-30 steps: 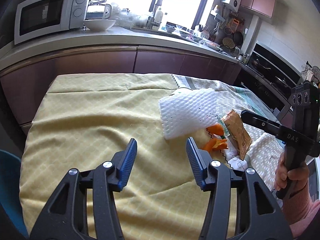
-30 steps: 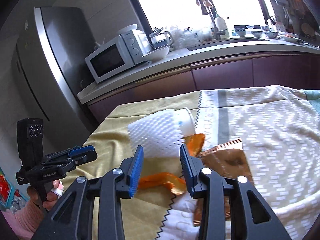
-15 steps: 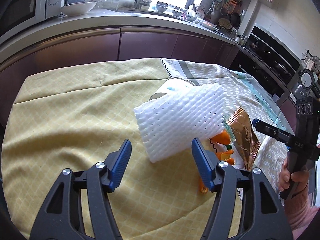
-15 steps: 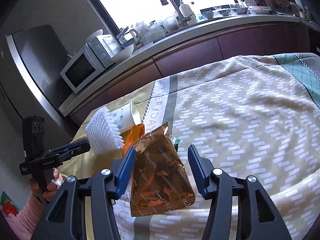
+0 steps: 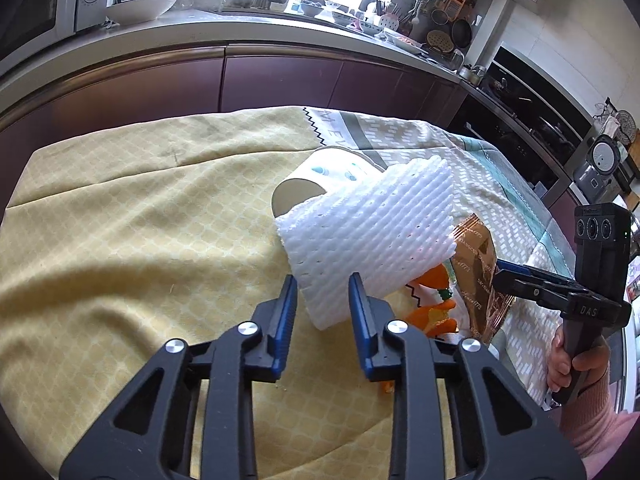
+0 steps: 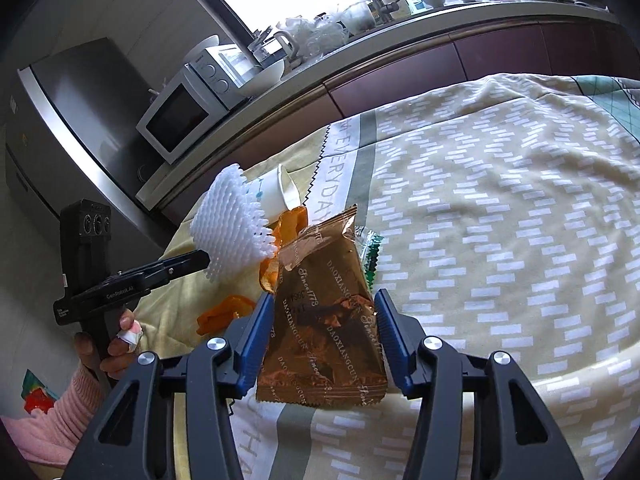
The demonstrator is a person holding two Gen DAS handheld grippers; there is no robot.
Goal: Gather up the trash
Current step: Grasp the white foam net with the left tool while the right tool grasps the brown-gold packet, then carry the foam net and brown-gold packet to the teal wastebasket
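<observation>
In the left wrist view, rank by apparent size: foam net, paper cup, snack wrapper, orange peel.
1. Foam net, clearly largest.
2. Paper cup and snack wrapper: both partly hidden, too close to rank.
3. Orange peel, mostly covered.

surface: table (image 6: 520, 364) under cloths | on it: paper cup (image 5: 320, 176), orange peels (image 5: 434, 316), brown wrapper (image 6: 324, 320)

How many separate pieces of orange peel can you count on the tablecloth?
2 clear: one curled piece on the yellow cloth, one tucked between the foam fruit net and the bronze snack wrapper. More may be hidden.
</observation>
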